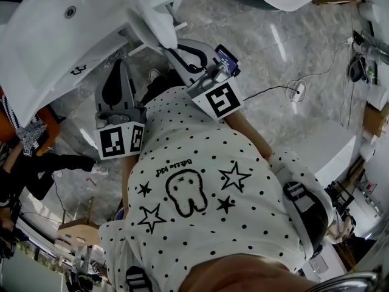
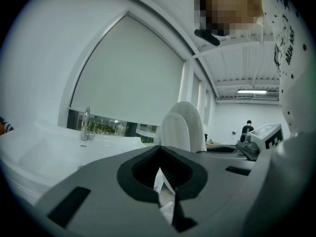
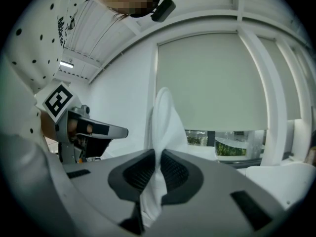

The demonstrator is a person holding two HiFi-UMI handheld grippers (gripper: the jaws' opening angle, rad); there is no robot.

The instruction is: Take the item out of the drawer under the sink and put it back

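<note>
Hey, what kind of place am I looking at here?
Probably a bathroom-fixture showroom or test hall. There's a white sink with a chrome faucet, a marble-look floor, and a large open hall with strip lights beyond.

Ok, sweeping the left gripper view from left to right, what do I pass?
Sink basin → tap → white ribbed item pinched in the left tongs → marker cube → the person's dotted shirt.
</note>
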